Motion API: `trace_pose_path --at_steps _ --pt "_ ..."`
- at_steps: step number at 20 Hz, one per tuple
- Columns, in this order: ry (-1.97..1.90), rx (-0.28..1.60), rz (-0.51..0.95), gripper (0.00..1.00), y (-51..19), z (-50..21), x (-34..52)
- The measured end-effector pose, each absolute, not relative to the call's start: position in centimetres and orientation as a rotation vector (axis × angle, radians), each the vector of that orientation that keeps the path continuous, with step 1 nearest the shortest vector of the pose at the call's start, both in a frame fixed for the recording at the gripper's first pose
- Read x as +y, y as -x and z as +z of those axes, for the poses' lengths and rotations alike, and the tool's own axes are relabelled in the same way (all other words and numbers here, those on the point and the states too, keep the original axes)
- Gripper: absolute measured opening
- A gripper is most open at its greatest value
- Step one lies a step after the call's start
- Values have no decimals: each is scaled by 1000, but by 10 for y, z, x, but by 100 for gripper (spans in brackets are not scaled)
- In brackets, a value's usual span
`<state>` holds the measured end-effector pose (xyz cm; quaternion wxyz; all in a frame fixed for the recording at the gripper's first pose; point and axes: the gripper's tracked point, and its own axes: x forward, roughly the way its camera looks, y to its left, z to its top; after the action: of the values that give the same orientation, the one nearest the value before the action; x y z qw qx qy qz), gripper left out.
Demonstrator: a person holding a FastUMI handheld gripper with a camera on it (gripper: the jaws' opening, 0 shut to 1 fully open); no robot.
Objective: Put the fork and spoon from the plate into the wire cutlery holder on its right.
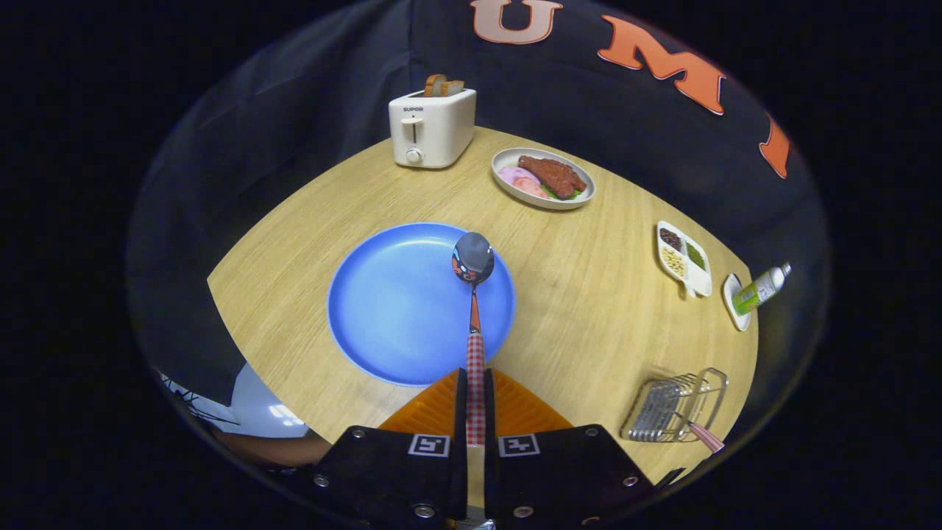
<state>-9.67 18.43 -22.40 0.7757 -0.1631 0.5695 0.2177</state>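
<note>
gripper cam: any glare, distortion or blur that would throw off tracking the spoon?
Gripper view: strong fisheye bends the table edge into an arc; the spoon bowl mirrors the booth, so its surface reads dark and patchy; the blue plate shows a soft sheen, no blown-out glare; the gripper grips the spoon handle, sharp; the wire cutlery holder is stretched and softer.

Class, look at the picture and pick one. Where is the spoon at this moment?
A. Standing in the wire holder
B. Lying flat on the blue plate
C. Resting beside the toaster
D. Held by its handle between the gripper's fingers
D: the gripper is shut on the checked handle of the spoon, whose bowl is lifted above the plate, well short of the holder.
</note>
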Motion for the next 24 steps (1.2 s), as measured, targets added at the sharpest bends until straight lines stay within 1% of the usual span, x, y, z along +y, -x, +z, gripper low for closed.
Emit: trace_pose_path --at_steps 7,13,19,24 --pt "326 1262 334 10 102 -177 81" --pt "363 1315 237 10 108 -160 11" --pt "451 1410 219 9 125 -164 -30" --pt "532 1473 220 10 120 -160 -47"
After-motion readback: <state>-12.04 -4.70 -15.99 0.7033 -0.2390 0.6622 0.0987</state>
